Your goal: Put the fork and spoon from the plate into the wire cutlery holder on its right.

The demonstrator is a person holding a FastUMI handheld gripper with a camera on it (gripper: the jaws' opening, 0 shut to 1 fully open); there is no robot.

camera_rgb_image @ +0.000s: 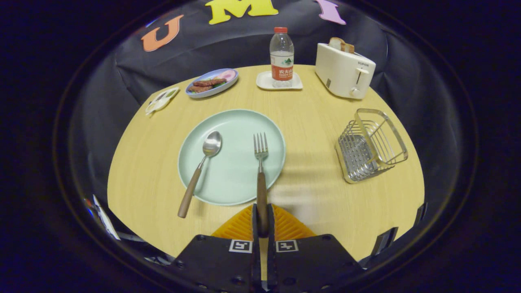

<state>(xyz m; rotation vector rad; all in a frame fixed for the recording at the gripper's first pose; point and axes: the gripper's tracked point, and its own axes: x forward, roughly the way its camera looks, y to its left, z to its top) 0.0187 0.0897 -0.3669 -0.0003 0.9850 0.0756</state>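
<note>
the bench carries a plate, with a toaster and a bottle at its far side. the holder stands tilted, right of the plate and well apart from it. the spoon lies on the plate's left part, handle over the rim. the claw is pinching the handle end of the fork, tines lying on the plate.

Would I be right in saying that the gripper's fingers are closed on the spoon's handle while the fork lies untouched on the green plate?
Not quite: the gripper view shows the gripper closed on the fork handle, and it is the spoon that lies untouched on the green plate.
</note>
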